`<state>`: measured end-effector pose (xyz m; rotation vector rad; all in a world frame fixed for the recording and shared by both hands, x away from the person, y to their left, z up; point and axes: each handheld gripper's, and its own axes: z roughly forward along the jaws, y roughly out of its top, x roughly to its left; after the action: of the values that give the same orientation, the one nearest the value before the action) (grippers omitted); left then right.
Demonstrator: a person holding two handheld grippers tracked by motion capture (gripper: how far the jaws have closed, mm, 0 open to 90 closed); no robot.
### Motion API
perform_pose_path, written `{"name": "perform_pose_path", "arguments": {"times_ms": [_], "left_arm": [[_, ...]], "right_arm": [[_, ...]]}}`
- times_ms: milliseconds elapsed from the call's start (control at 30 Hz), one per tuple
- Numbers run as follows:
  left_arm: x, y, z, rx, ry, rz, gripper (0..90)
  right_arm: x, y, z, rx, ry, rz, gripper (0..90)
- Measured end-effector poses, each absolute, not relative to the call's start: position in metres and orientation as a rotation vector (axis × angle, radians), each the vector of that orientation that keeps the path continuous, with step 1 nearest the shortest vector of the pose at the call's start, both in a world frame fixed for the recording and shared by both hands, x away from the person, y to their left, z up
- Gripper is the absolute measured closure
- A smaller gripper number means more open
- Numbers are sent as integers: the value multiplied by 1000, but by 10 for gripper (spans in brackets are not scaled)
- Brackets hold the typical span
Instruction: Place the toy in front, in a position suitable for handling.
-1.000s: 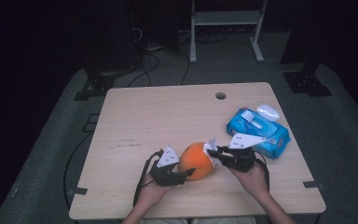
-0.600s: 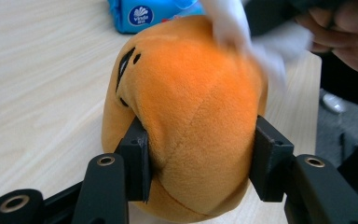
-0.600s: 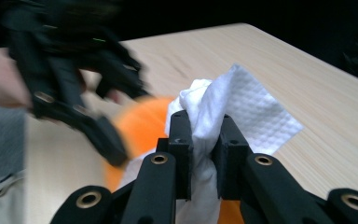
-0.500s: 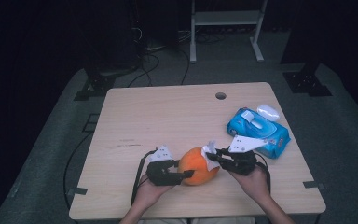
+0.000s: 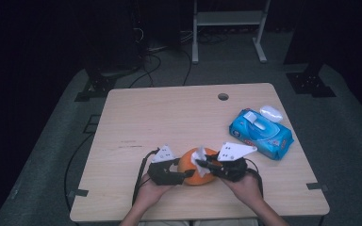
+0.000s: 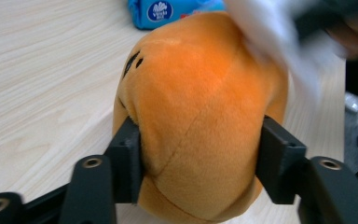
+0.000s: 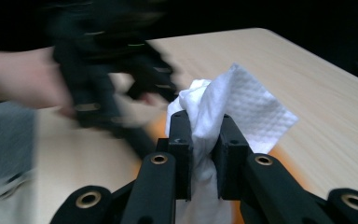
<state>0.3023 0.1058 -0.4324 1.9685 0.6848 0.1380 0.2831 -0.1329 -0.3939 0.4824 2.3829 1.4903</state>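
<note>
An orange plush toy [image 5: 194, 173] lies on the wooden table [image 5: 169, 117] near the front edge. My left gripper [image 5: 186, 174] comes in from the left and its pads [image 6: 128, 161] press into the toy's [image 6: 200, 102] sides. Its jaws have just been opening a little, with the toy still between them. My right gripper [image 5: 203, 164] comes in from the right, shut on a crumpled white wipe [image 7: 233, 105]. That wipe [image 5: 199, 155] rests against the toy's top right. In the right gripper view the left gripper [image 7: 116, 79] shows blurred behind the wipe.
A blue pack of wet wipes [image 5: 261, 133] lies at the right of the table, with a small white lid-like object [image 5: 271, 113] just behind it. A cable hole [image 5: 223, 96] sits near the far edge. Dark floor, cables and stands surround the table.
The right gripper with the wipe has slid a little to the left and nearer, across the toy's top. The toy and the left gripper shifted slightly toward the front edge.
</note>
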Motion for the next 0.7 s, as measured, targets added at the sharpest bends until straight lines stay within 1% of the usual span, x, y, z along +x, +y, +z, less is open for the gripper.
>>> {"name": "perform_pose_path", "arguments": {"times_ms": [100, 167, 233, 333, 433, 500, 567, 600, 633, 700], "left_arm": [[303, 109, -432, 1953, 673, 99, 482], [303, 113, -431, 1936, 680, 67, 492], [302, 116, -428, 1922, 680, 34, 497], [303, 122, -426, 1876, 680, -52, 498], [304, 119, -428, 1885, 695, -86, 491], [305, 118, -433, 1909, 704, -102, 457], [307, 119, -434, 1910, 729, -85, 370], [307, 119, -432, 1919, 736, -57, 301], [306, 119, -431, 1920, 740, -15, 251], [303, 117, -430, 1933, 732, 65, 201]], "right_arm": [[275, -127, -396, 414, 2389, 1423, 785], [281, -139, -396, 473, 2379, 1465, 784], [290, -162, -395, 585, 2335, 1489, 784], [296, -187, -394, 691, 2291, 1519, 784], [294, -184, -395, 674, 2298, 1514, 784], [293, -176, -398, 655, 2316, 1487, 784], [295, -169, -403, 645, 2335, 1470, 784], [297, -167, -405, 648, 2338, 1475, 784], [298, -166, -405, 655, 2336, 1478, 784], [301, -164, -405, 653, 2333, 1476, 784]]}}
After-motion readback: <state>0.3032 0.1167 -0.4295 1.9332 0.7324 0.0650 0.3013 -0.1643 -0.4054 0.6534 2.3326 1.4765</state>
